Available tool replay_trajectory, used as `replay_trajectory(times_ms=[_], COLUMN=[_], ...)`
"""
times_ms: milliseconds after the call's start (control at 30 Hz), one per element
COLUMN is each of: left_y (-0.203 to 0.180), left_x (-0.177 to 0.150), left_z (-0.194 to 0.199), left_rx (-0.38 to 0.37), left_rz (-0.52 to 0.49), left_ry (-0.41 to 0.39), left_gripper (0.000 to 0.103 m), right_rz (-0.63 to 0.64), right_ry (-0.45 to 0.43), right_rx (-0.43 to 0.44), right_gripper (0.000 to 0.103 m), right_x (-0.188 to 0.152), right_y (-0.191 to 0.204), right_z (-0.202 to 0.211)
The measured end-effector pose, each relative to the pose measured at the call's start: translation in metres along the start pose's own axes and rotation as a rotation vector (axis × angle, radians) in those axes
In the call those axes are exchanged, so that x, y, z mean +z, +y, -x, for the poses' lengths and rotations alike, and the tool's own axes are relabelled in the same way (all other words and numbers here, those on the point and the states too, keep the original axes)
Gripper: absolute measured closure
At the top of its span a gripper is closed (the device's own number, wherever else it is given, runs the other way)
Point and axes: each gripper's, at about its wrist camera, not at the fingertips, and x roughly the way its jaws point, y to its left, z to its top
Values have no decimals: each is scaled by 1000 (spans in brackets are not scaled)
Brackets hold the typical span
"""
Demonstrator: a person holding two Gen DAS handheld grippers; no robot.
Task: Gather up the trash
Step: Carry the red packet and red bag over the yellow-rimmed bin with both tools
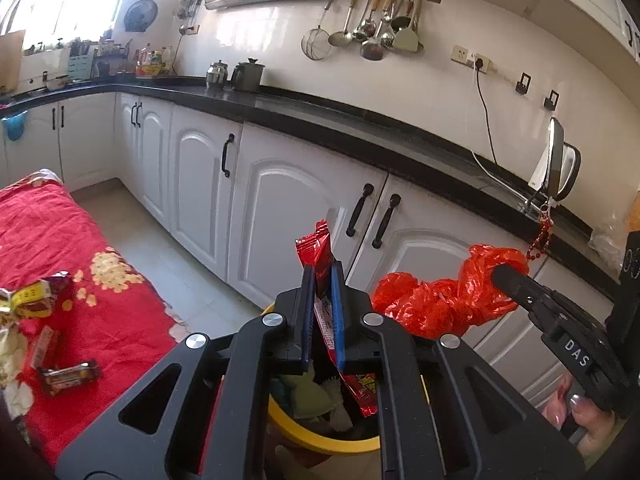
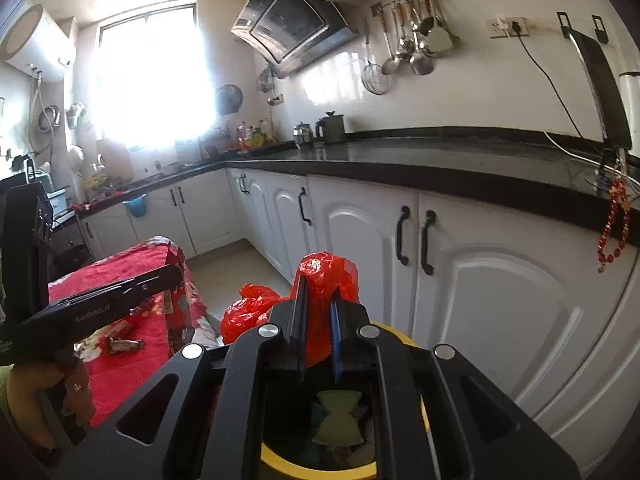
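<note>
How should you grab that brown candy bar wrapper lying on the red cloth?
The candy bar wrapper lies flat and long on the red cloth, apart from the other wrappers. Probably best to come straight down from above and pinch it across its narrow middle, fingers on its two long sides.

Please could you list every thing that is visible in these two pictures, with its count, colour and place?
Long foil snack wrapper: one, red, clamped in left gripper above the bin.
Crumpled thin plastic bag: one, red-orange, clamped in right gripper above the bin.
Round trash bin with rim: one, yellow, on the floor under both grippers, trash inside.
Patterned table cloth: one, red, at left.
Loose snack wrappers: several, brown and yellow, on the cloth.
Cabinet doors: several, white, under the black counter.
Hanging metal utensils: many, silver, on the wall.
Left gripper: black, shut.
Right gripper: black, shut.
</note>
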Motion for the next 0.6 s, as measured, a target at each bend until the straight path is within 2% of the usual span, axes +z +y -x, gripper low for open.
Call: replay_trajectory(times_ms=[167,600], left_y=[-7,-8], left_x=[-7,-20], left_z=[-23,-60], left_rx=[-8,-28], left_rz=[-10,-1], left_ry=[39,101], left_gripper=[99,98], right_rz=[6,-17], right_ry=[33,105], right_rx=[-50,-77], right_gripper=[94,94], right_x=[-10,-31], right_y=[-9,-22], right_z=[-8,-31])
